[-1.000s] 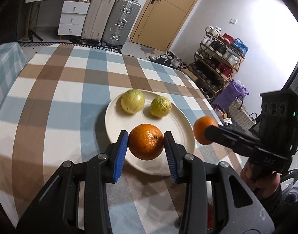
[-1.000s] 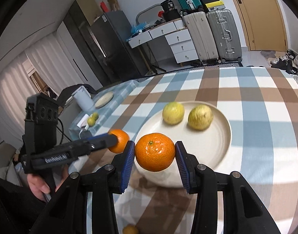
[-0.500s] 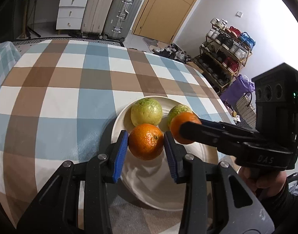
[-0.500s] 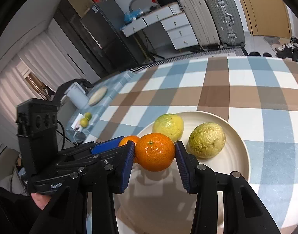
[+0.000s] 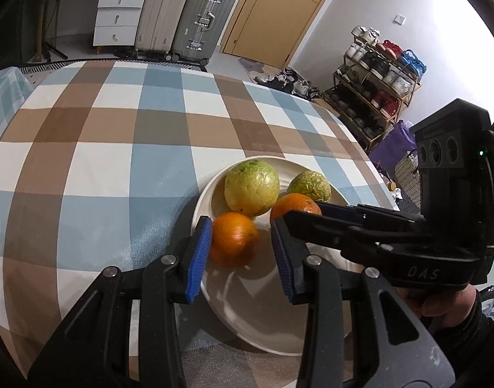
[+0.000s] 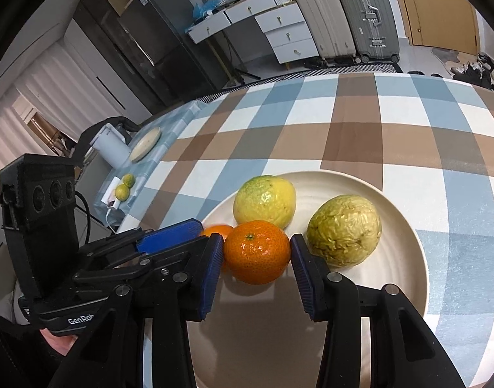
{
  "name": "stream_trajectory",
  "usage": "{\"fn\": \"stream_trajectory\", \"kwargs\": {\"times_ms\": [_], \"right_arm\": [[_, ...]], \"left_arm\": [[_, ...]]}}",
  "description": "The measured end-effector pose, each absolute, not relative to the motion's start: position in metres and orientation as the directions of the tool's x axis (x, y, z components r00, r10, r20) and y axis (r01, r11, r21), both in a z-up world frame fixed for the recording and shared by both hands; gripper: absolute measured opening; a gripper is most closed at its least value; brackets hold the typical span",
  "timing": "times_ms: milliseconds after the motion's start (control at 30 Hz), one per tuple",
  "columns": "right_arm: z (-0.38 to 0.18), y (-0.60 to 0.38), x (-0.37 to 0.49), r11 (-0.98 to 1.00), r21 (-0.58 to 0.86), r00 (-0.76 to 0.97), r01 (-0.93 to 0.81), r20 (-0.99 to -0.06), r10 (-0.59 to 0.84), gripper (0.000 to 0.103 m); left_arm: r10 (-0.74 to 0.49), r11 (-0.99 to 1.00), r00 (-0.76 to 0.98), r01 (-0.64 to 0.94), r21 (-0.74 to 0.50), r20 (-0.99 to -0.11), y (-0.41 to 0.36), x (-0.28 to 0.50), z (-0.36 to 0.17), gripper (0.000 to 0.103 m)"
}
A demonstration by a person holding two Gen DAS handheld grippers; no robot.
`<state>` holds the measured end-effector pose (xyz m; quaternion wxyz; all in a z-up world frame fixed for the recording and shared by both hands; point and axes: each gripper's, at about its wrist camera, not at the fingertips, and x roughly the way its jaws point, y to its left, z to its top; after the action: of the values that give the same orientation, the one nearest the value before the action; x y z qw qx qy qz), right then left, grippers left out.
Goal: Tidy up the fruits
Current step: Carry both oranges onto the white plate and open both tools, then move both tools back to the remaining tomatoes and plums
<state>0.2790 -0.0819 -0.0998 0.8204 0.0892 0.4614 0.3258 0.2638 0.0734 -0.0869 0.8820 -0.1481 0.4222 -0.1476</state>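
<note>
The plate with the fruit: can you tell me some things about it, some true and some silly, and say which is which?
1. Two yellow-green fruits lie on the plate. True.
2. The plate is blue. False: it is cream white.
3. The left gripper squeezes the left orange tight. False: its jaws are open, with a gap between the orange and one finger.
4. The right gripper has the right orange between its fingers. True.
5. The suitcases lie on the table. False: they stand on the floor by the door.
</note>
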Motion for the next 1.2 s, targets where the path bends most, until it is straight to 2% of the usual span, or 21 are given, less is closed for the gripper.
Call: {"fn": "stream_trajectory", "kwargs": {"times_ms": [100,167,300,333,500,600,700,833,900,1033,1200], "right_arm": [[-0.1,-0.082,0.28,0.778,0.445,0.369,-0.444,-0.7,0.611,0.044],[-0.097,-0.085,0.279,0.776,0.453,0.378,-0.438,-0.69,0.617,0.048],[-0.083,-0.096,0.27,0.756,0.483,0.42,-0.441,-0.634,0.65,0.08],[-0.079,-0.099,0.267,0.751,0.49,0.43,-0.442,-0.619,0.657,0.081],[-0.062,-0.121,0.243,0.76,0.492,0.482,-0.426,-0.587,0.65,0.082],[-0.055,-0.135,0.225,0.767,0.495,0.505,-0.409,-0.577,0.642,0.089],[-0.044,-0.151,0.2,0.774,0.487,0.545,-0.405,-0.551,0.632,0.095],[-0.033,-0.171,0.168,0.786,0.474,0.591,-0.398,-0.523,0.615,0.099],[-0.029,-0.178,0.154,0.785,0.474,0.607,-0.4,-0.505,0.614,0.1],[-0.022,-0.189,0.123,0.797,0.439,0.645,-0.415,-0.475,0.598,0.101],[-0.024,-0.193,0.089,0.817,0.387,0.668,-0.429,-0.473,0.575,0.101]], "left_arm": [[-0.384,0.914,0.601,0.141,-0.38,-0.701,0.072,0.262,-0.084,0.035],[-0.375,0.918,0.6,0.132,-0.375,-0.707,0.072,0.26,-0.081,0.037],[-0.363,0.92,0.621,0.12,-0.373,-0.695,0.075,0.247,-0.069,0.051],[-0.359,0.921,0.627,0.118,-0.371,-0.691,0.076,0.243,-0.066,0.056],[-0.316,0.936,0.668,0.105,-0.335,-0.674,0.073,0.215,-0.04,0.073],[-0.284,0.948,0.695,0.099,-0.304,-0.661,0.068,0.194,-0.023,0.081],[-0.258,0.957,0.713,0.096,-0.274,-0.652,0.059,0.173,-0.008,0.083],[-0.243,0.962,0.729,0.097,-0.255,-0.64,0.046,0.144,0.007,0.091],[-0.243,0.962,0.739,0.101,-0.253,-0.628,0.038,0.127,0.013,0.096],[-0.226,0.962,0.777,0.084,-0.259,-0.588,0.028,0.089,0.021,0.099],[-0.217,0.96,0.783,0.065,-0.271,-0.583,0.022,0.054,0.018,0.102]]}}
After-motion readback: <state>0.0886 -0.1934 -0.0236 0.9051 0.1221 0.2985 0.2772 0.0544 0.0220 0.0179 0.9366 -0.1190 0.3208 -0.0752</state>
